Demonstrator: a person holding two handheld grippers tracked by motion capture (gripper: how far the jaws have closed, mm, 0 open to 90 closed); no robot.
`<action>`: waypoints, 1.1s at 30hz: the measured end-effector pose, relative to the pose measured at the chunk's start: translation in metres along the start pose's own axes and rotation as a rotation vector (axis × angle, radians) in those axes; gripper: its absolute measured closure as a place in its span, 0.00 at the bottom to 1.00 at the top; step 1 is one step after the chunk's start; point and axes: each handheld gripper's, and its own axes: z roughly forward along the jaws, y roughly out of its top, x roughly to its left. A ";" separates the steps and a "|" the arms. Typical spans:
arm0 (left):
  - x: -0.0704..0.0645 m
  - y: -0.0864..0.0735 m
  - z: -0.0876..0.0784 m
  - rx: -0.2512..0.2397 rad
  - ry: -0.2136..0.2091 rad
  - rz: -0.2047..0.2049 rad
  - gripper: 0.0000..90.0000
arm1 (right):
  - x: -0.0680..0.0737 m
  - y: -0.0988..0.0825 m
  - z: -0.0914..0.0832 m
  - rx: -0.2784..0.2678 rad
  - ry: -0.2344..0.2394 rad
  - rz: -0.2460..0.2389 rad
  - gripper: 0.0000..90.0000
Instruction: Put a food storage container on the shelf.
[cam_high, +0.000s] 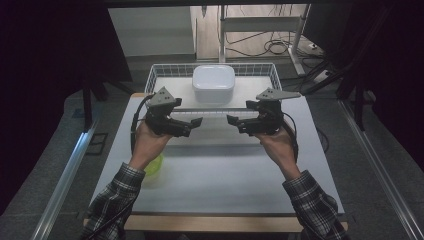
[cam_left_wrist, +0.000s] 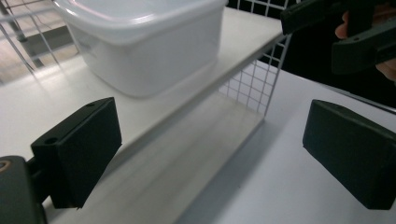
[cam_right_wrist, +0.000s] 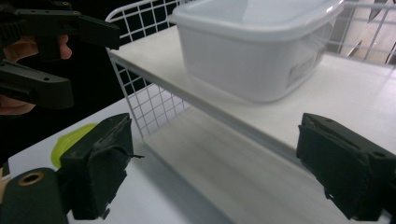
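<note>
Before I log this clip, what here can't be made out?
- Yellow-green object: high view, mostly hidden under the left forearm; right gripper view, behind a jaw. Identity unclear.
- White lidded container: contents hidden by its lid and cloudy walls.
- Container label: right gripper view, too blurred to read.
- Wire rack: lower level shadowed.

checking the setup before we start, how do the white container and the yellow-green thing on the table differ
The white container sits up on the wire rack's shelf at the table's far side; the yellow-green thing lies low on the table near the person's left forearm. The container is much larger and in plain sight, while the yellow-green thing is partly hidden. Neither is touched by a hand-held gripper.
</note>
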 end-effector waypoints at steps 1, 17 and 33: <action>-0.002 -0.003 -0.001 0.004 -0.008 0.003 0.05 | 0.001 -0.003 -0.001 0.002 0.002 -0.003 0.11; -0.023 -0.053 -0.020 -0.003 -0.054 0.002 0.03 | 0.015 -0.048 -0.013 0.060 0.034 -0.043 0.00; -0.038 -0.105 -0.022 0.037 -0.036 0.007 0.03 | 0.025 -0.093 -0.026 0.096 0.048 -0.014 0.00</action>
